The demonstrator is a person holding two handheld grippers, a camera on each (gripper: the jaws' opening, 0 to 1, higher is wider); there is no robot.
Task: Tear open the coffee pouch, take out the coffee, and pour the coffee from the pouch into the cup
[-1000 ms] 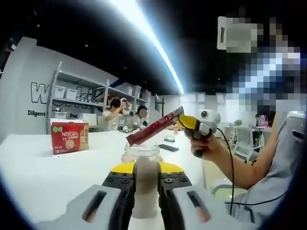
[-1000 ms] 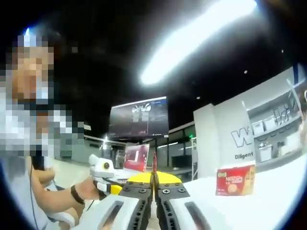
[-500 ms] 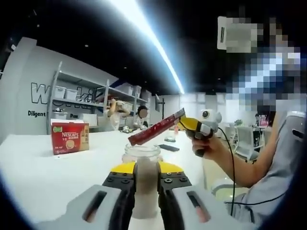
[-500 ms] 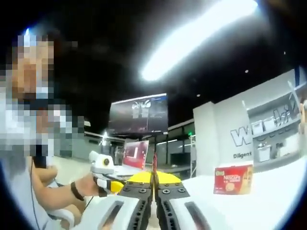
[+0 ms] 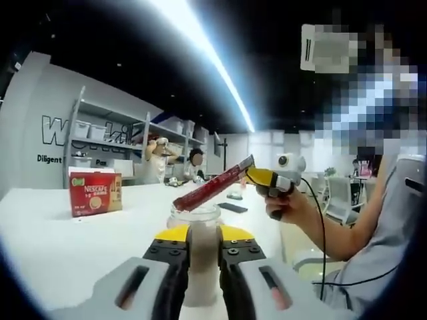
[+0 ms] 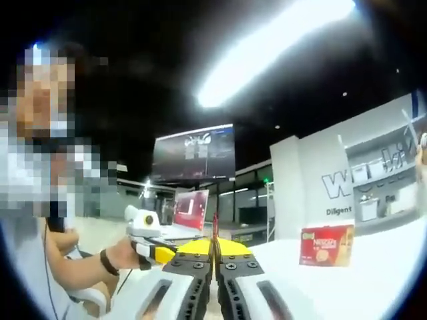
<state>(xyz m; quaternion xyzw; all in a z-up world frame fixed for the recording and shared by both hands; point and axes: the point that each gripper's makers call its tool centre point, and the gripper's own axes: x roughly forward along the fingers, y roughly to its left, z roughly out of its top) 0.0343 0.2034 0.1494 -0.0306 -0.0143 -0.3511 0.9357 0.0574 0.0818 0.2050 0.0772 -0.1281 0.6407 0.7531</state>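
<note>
White counter (image 5: pixel 47 247) in an open office, shelving (image 5: pixel 113 133) on the back wall, long ceiling light strip (image 5: pixel 200 47) overhead.

Left gripper (image 5: pixel 201 250): my jaws are clamped on the glass cup (image 5: pixel 198 230), which stands upright on the counter; its rim sits just above the yellow jaw tips. Contents look pale brown through the glass, can't tell more.

Right gripper (image 5: pixel 257 175) shows in the left gripper view, coming in from the right, held in my hand (image 5: pixel 293 203). Its jaws pinch one end of the red coffee pouch (image 5: pixel 212 185). Pouch is tilted, lower end down toward the cup's mouth, just above the rim; can't tell whether it touches the glass.

In the right gripper view, my right jaws are closed to a thin slit with the pouch (image 6: pixel 215 227) seen edge-on as a red sliver between them. Left gripper (image 6: pixel 160 252) is at lower left of that view, in my other hand (image 6: pixel 123 253).

Red Nescafe box (image 5: pixel 95 193) stands upright on the counter, well apart from the cup, to the left of it in the left gripper view. A dark flat object (image 5: pixel 233 207) lies on the counter beyond the cup. Two people (image 5: pixel 177 160) stand by the shelving in the background. A monitor (image 6: pixel 193 155) hangs in the distance in the right gripper view.
</note>
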